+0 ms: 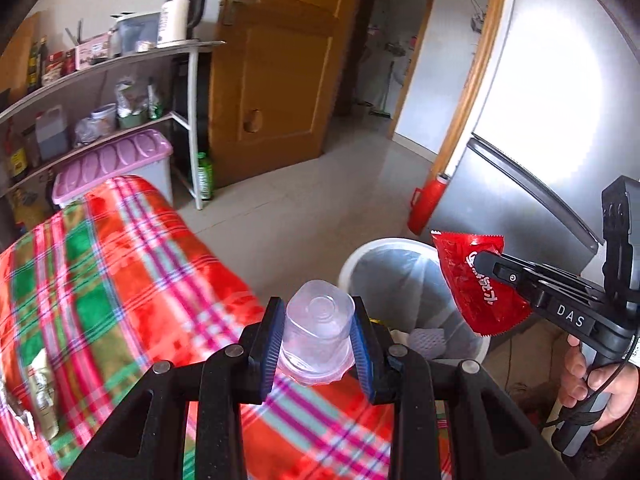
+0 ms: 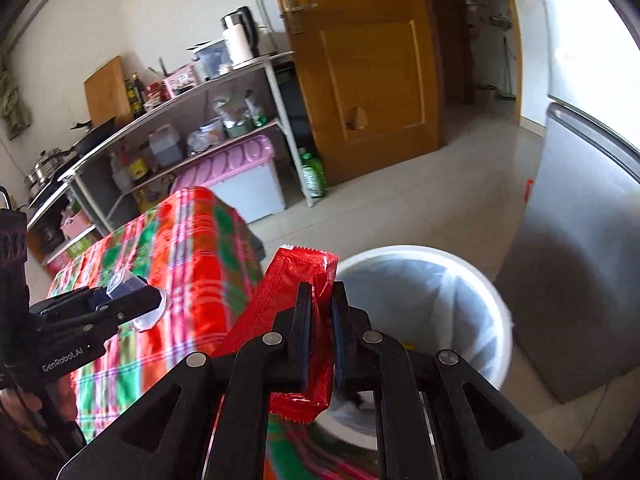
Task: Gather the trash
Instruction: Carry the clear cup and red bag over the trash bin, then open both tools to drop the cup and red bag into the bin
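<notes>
The left gripper [image 1: 318, 330] grips a clear plastic cup [image 1: 318, 336] at lower centre; the right gripper [image 2: 320, 332] pinches a red wrapper [image 2: 298, 280]. Both should be over the white bin [image 2: 496, 288], lower right, before the fingers open.

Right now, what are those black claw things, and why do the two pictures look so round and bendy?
They are grabbing tools a person holds, one in each hand. A small wide-angle camera sits on each, looking along its jaws, which bends the picture. One picture comes from the left gripper: its jaws squeeze a clear plastic cup. The other comes from the right gripper, whose jaws pinch a red wrapper. Below lies a red and green checked cloth with a crumpled packet on it. Beside it stands a white trash bin lined with a bag, probably where both go.
</notes>
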